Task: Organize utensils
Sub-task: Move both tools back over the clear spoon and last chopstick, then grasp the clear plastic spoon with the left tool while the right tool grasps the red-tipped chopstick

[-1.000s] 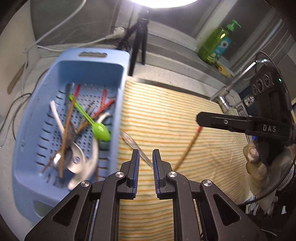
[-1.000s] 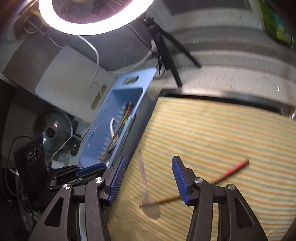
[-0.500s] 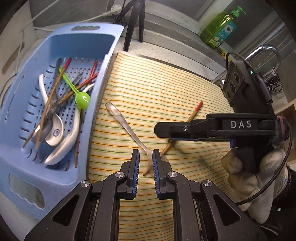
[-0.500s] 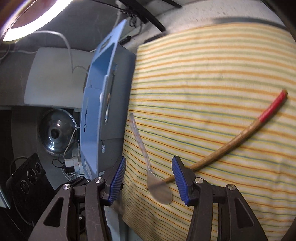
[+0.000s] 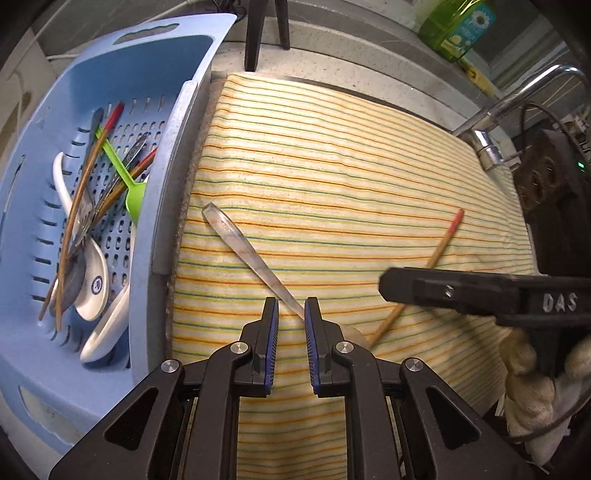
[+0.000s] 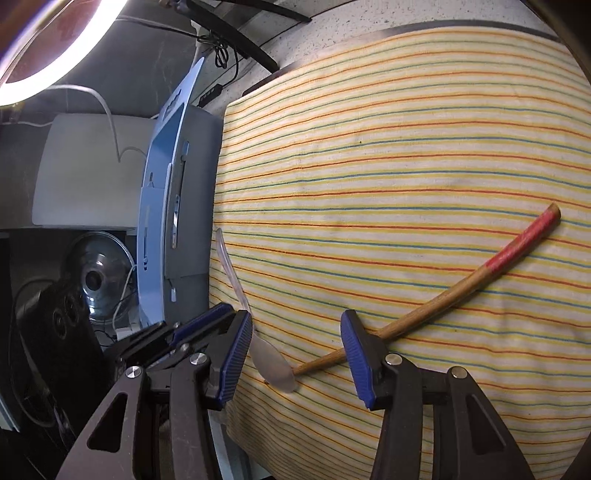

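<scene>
A metal spoon [image 5: 243, 247] and a wooden chopstick with a red end [image 5: 441, 247] lie crossed on the striped cloth [image 5: 351, 166]. My left gripper [image 5: 291, 314] is narrowly open, low over the cloth, its jaws either side of the spoon's neck. My right gripper [image 6: 295, 347] is wide open, low over the spoon bowl [image 6: 271, 363] and the chopstick's [image 6: 443, 295] bare end. A blue basket [image 5: 44, 110] on the left holds several spoons and chopsticks.
A tripod leg [image 5: 255, 33] stands behind the basket. A green soap bottle [image 5: 458, 26] and a tap [image 5: 517, 110] are at the back right. The basket's wall [image 6: 162, 221] borders the cloth's left edge.
Both grippers have come down close to the cloth. The left one now straddles the spoon's neck; the right one has closed in on the spoon bowl and the chopstick's end.
</scene>
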A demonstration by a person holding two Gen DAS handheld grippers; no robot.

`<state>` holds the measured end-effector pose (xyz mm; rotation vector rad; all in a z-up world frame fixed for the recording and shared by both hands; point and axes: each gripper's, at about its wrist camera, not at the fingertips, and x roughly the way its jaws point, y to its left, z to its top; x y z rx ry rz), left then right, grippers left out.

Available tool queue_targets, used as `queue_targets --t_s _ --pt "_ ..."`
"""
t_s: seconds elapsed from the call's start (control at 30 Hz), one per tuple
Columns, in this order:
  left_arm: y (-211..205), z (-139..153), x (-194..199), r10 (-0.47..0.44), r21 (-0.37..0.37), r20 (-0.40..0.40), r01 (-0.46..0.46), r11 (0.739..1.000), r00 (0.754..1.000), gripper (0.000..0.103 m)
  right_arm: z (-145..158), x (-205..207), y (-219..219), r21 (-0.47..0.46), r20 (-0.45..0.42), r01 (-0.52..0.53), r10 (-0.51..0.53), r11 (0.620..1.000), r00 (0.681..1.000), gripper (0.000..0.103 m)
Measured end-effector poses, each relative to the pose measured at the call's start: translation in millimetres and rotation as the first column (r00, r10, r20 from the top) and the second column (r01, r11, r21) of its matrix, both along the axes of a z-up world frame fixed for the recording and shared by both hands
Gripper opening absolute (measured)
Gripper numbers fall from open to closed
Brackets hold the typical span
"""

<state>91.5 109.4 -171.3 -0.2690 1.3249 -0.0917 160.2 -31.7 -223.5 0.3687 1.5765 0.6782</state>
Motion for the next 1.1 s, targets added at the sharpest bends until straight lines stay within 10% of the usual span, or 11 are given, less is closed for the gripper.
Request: queue_targets --t_s 0.63,1.1 --pt "-75 -5 84 -0.214 0.104 -0.005 0.213 0.971 0.977 0.022 13 -7 -82 0.044 -0.001 0.222 -0.222 0.974 0.975 0.045" --pt "-145 -7 110 -0.524 0.269 0.011 0.502 0.822 0.851 0.02 5 -16 -115 0.027 0.001 0.345 -0.345 0.938 0.939 0.045"
